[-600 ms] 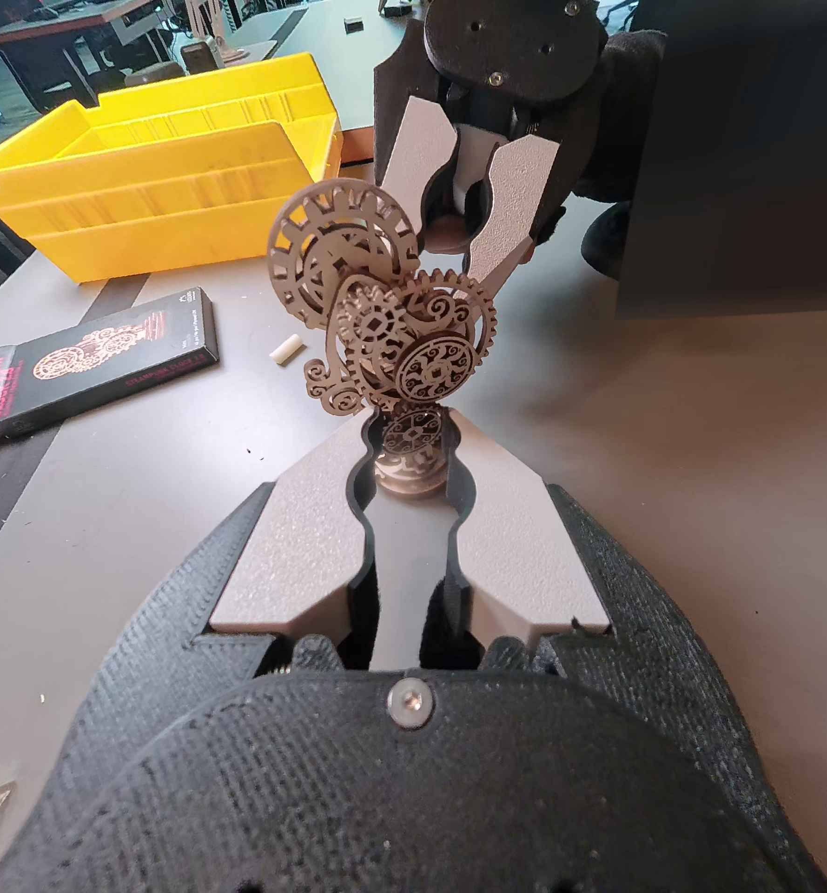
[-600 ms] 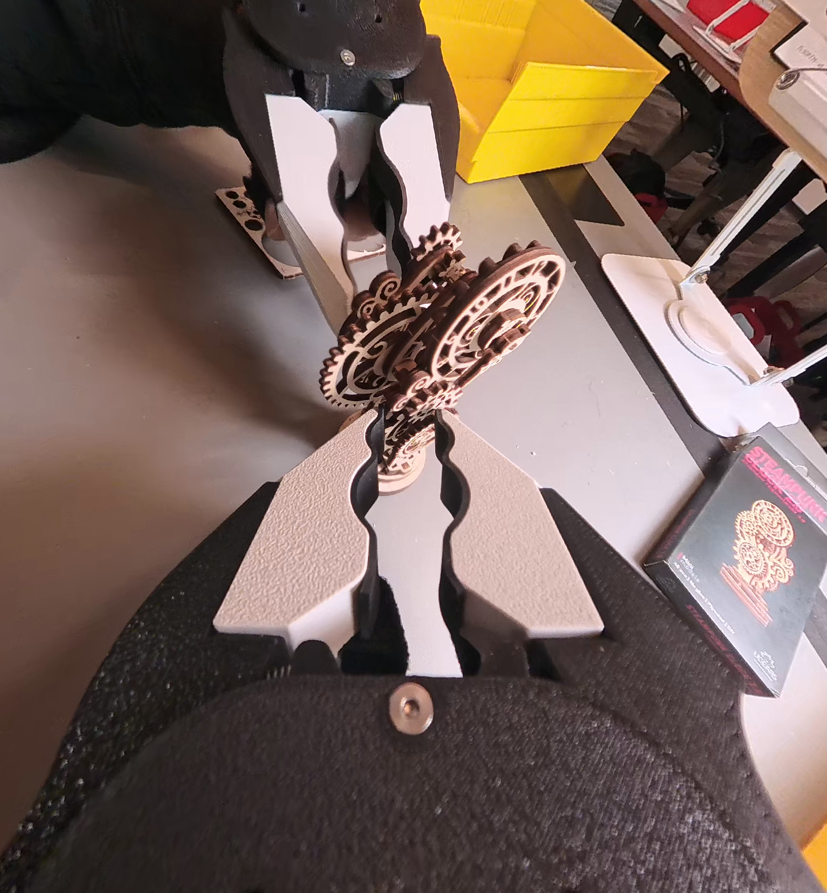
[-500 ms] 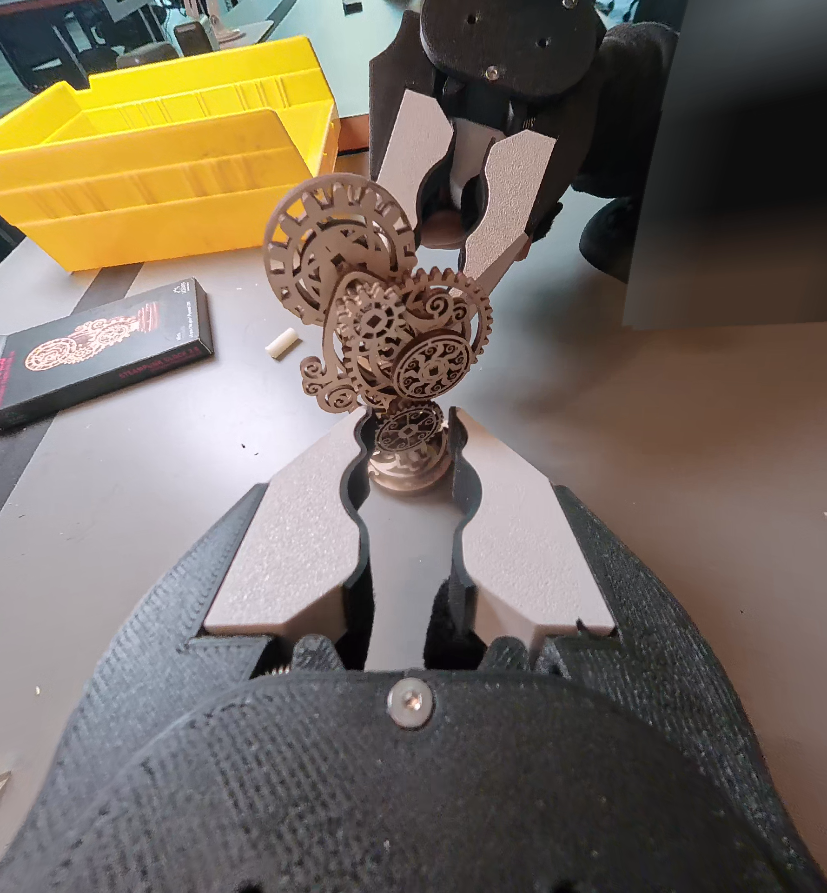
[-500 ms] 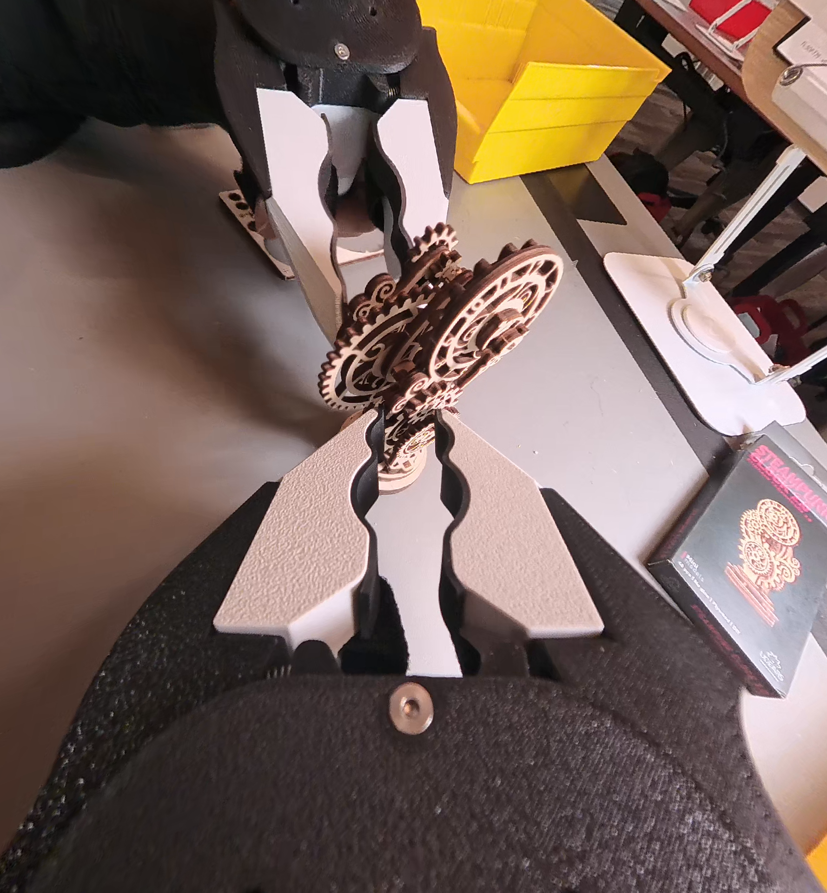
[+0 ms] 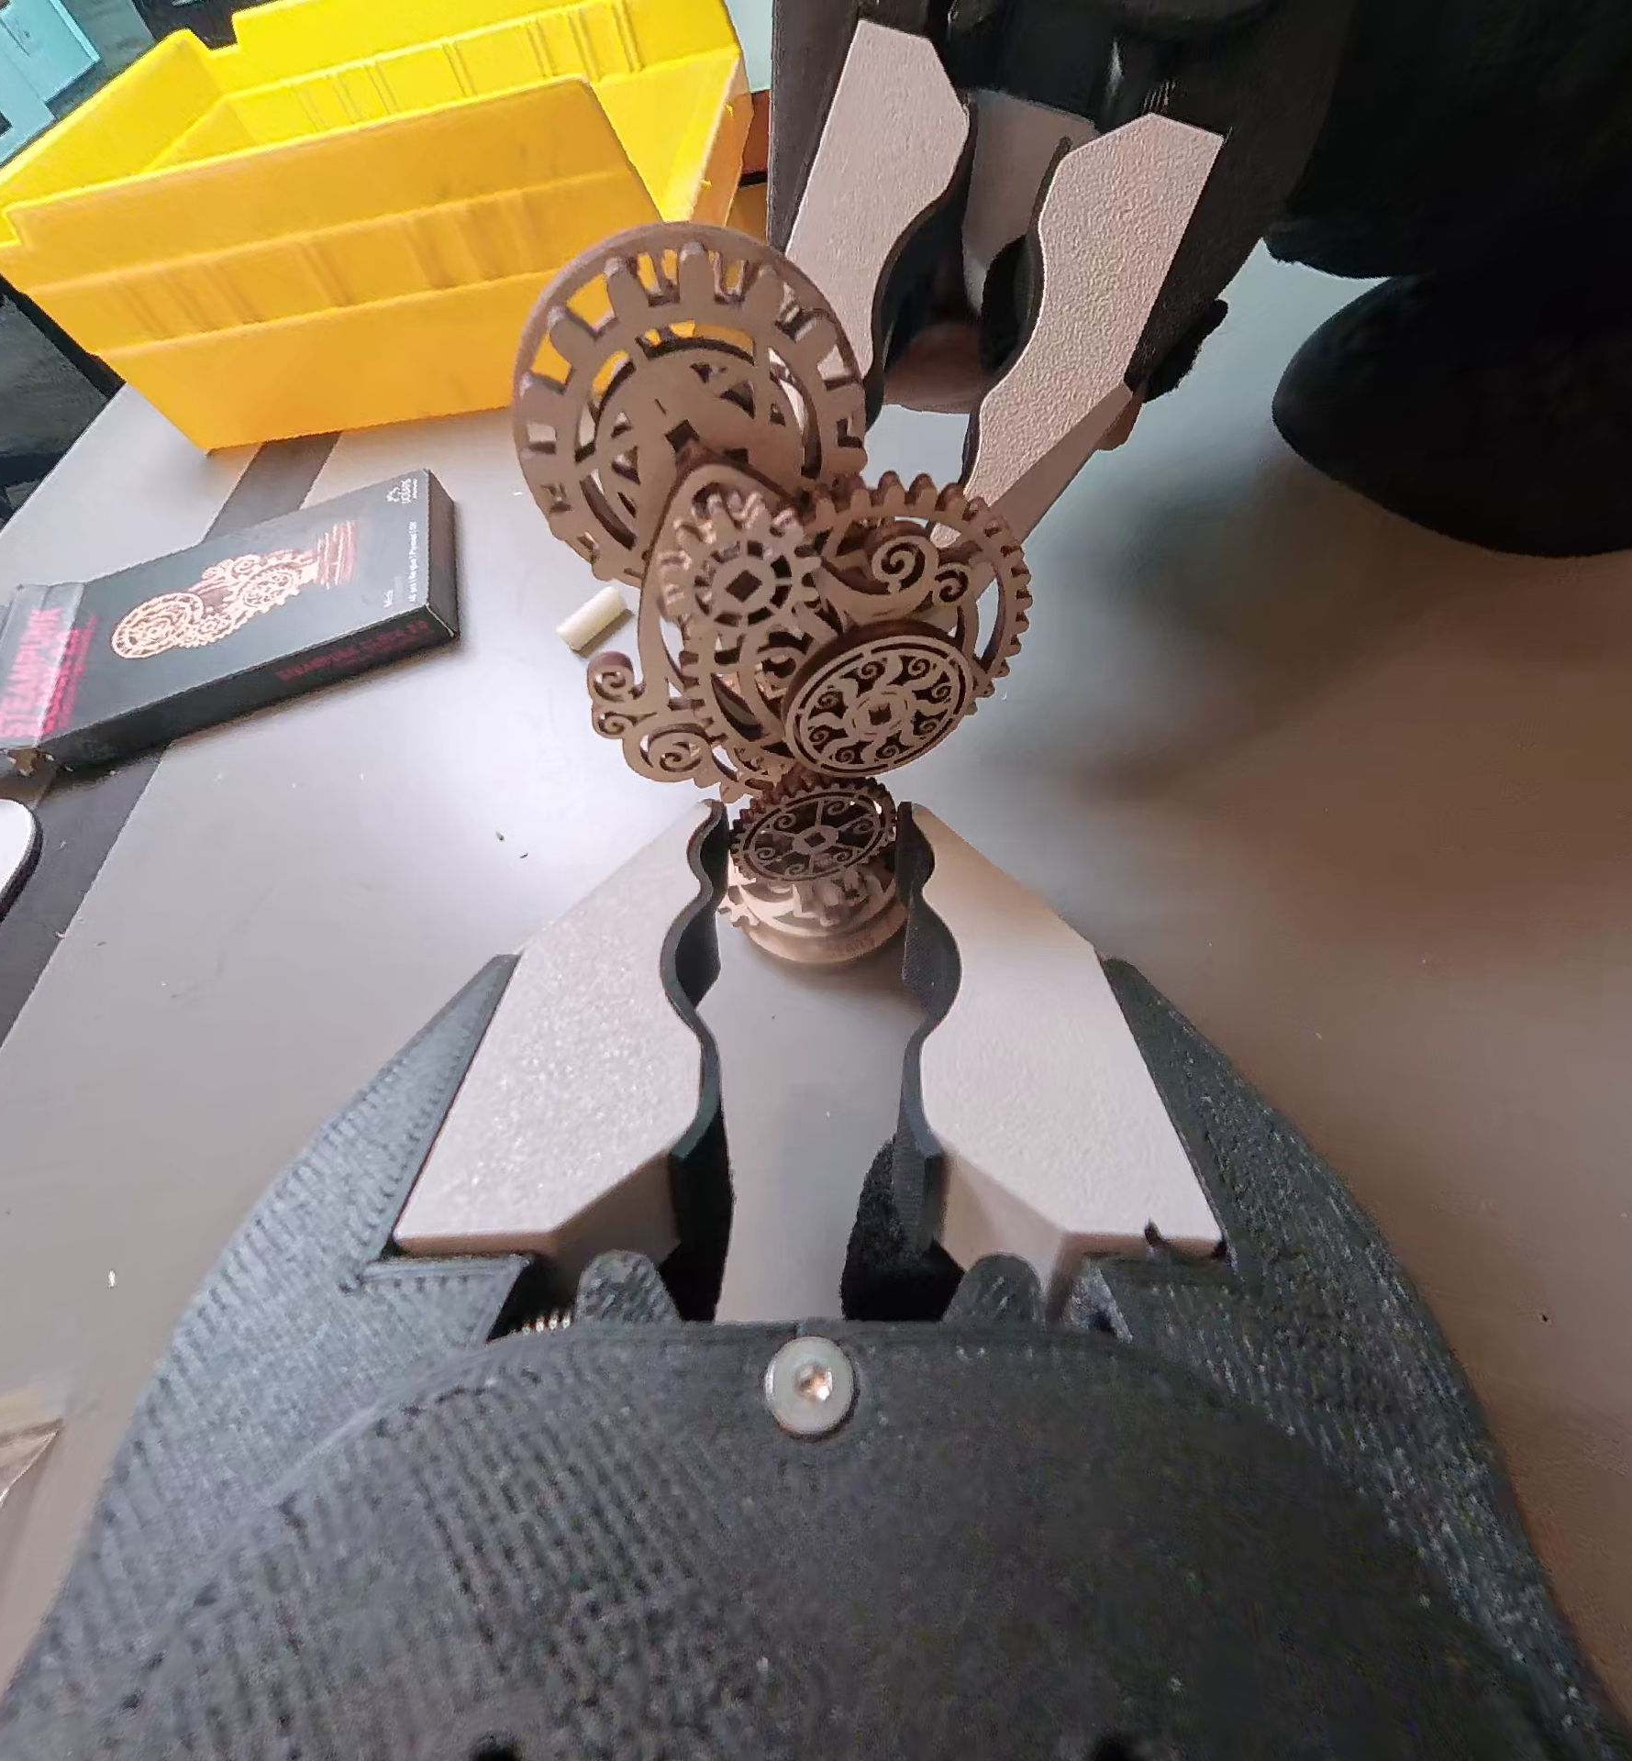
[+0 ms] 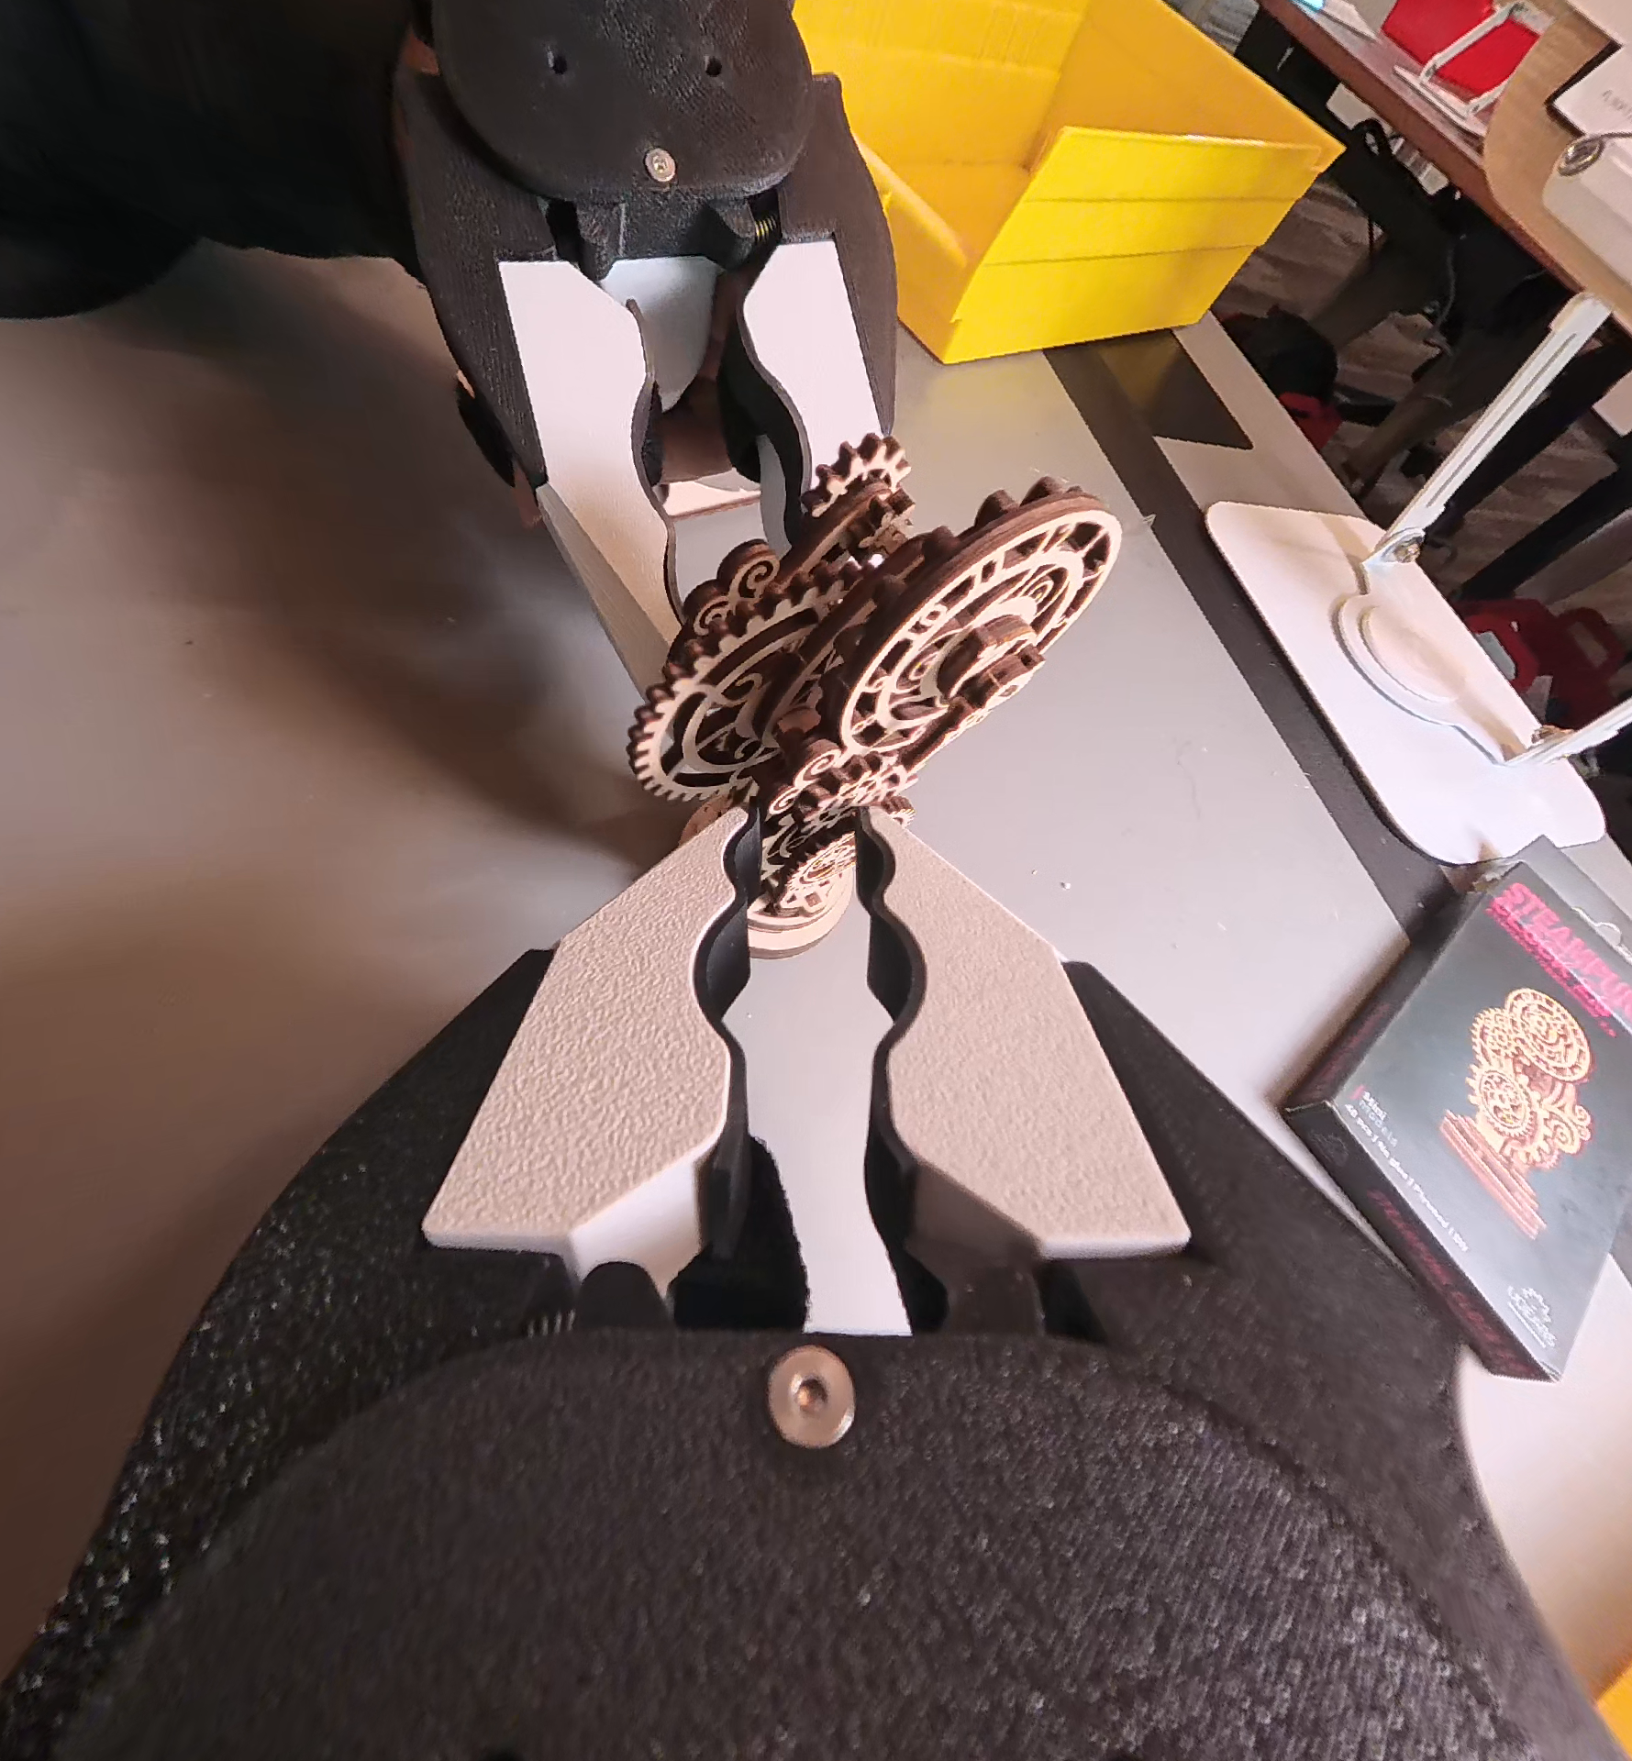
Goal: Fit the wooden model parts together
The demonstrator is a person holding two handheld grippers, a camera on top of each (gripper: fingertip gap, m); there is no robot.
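Observation:
The wooden gear model point(image 5: 764, 572) stands tilted, with its round base point(image 5: 816, 929) on the grey table point(image 5: 1317, 858). My left gripper point(image 5: 807, 819) is open. The model's small bottom gear and base stand between its pads, with a thin gap on each side. My right gripper point(image 6: 807, 839) is shut on the lower scroll and gear plates of the model point(image 6: 850, 686), and both pads press on them. In the left wrist view the right gripper point(image 5: 945, 457) reaches in behind the model. In the right wrist view the left gripper point(image 6: 726, 553) shows beyond the model with its jaws apart.
A yellow bin point(image 5: 316, 238) stands at the back, also in the right wrist view point(image 6: 1079, 219). A black product box point(image 5: 221, 610) lies to the left, next to a small white peg point(image 5: 591, 617). A white lamp base point(image 6: 1365, 667) and a dark sleeve point(image 5: 1460, 286) are nearby. My left and right fingertips are right by each other.
My left jaws have widened a little and come off the model's base. My right gripper keeps the same hold on the model. The model has barely moved.

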